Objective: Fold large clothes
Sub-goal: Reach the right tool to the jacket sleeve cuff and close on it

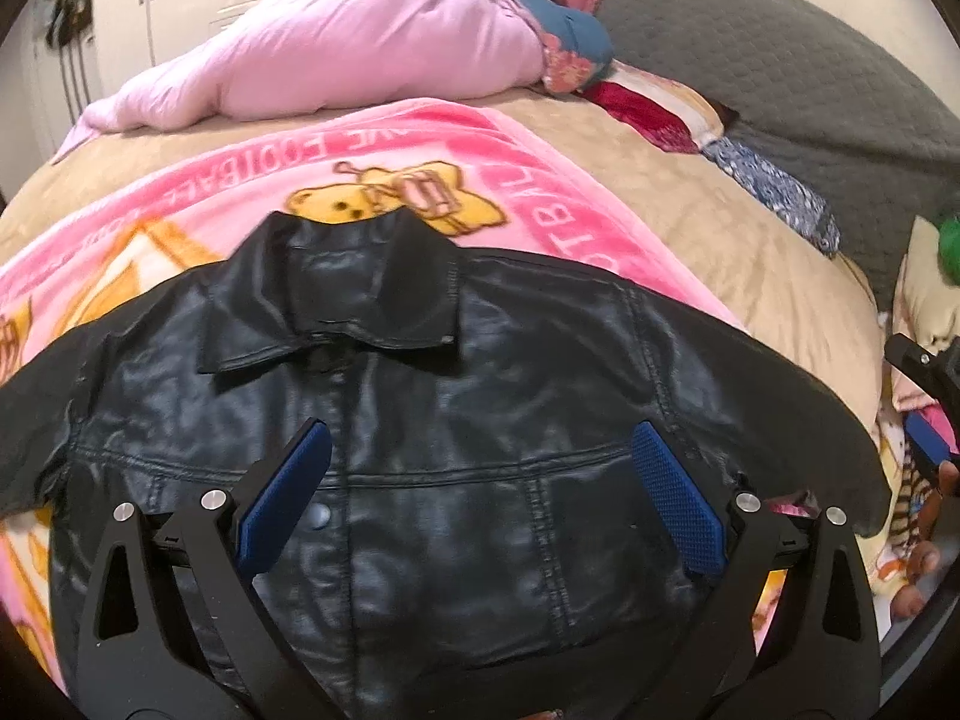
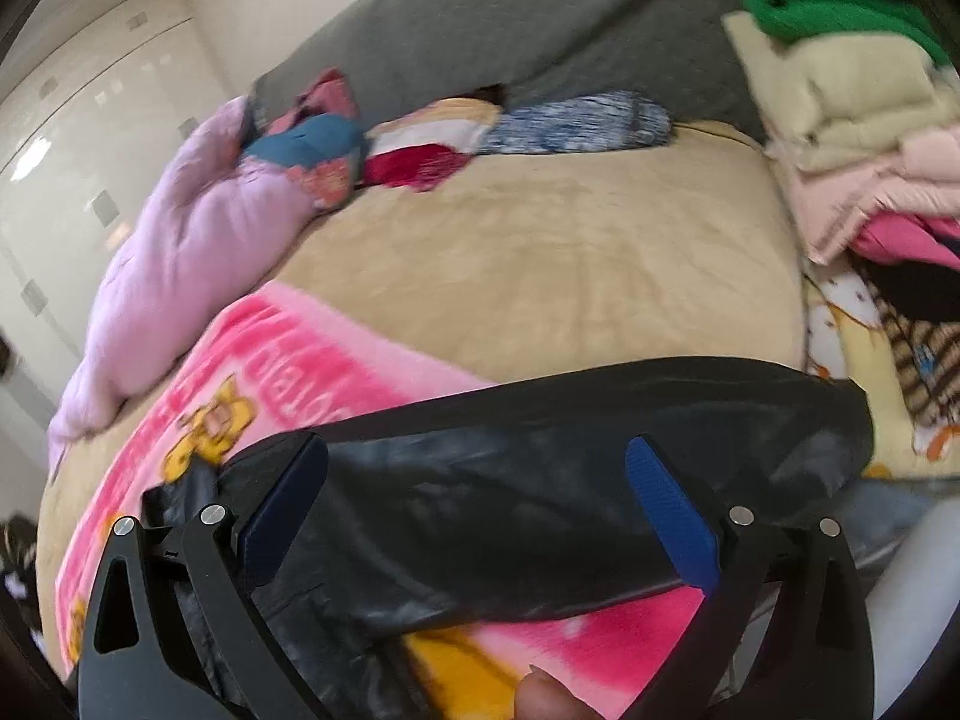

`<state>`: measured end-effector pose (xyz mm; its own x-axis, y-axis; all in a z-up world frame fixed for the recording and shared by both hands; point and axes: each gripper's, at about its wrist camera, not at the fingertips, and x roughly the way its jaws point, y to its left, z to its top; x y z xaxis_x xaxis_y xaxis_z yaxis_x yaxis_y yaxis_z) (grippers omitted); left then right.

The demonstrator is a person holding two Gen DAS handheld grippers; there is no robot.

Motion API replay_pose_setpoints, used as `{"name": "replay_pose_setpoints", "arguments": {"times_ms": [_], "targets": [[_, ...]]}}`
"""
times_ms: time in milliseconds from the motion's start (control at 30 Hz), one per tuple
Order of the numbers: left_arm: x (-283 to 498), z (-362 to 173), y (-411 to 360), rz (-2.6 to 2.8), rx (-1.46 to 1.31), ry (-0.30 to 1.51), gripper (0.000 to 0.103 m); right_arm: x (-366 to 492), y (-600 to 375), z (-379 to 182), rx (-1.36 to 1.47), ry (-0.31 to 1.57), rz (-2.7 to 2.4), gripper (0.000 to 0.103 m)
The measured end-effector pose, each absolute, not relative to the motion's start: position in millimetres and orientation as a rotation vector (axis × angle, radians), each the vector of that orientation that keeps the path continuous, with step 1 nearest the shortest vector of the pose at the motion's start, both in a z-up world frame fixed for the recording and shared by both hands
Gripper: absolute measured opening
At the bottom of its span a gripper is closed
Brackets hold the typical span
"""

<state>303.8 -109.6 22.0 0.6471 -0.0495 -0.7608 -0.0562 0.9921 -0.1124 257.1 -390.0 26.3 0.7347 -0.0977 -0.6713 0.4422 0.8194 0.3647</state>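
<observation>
A black leather-look jacket (image 1: 456, 414) lies flat, front up, collar away from me, on a pink cartoon blanket (image 1: 336, 180). Its sleeves spread out to both sides. My left gripper (image 1: 480, 450) hovers open over the jacket's chest, blue pads wide apart, nothing between them. In the right wrist view, the jacket's right sleeve (image 2: 570, 438) stretches across the frame. My right gripper (image 2: 477, 468) stands open above that sleeve, holding nothing. The right gripper's black body (image 1: 924, 384) also shows at the right edge of the left wrist view.
The blanket covers a beige bedspread (image 2: 570, 252). A lilac quilt (image 1: 360, 48) and bundled clothes (image 1: 570, 42) lie at the far side. A stack of folded clothes (image 2: 852, 120) with a green item on top sits at the right. White cupboards stand at the left.
</observation>
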Motion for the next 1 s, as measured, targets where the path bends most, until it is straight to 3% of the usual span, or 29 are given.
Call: {"name": "replay_pose_setpoints", "arguments": {"times_ms": [800,1000], "targets": [[334.9,-21.6,-199.3,-0.132,0.013,0.954,0.094,184.1,-537.5,-72.9,1.133,0.64,-0.855,0.099],[344.3,-30.9,-206.8,-0.134,-0.01,0.961,0.094,181.2,-552.5,-115.5,1.296,0.722,-0.868,0.099]]}}
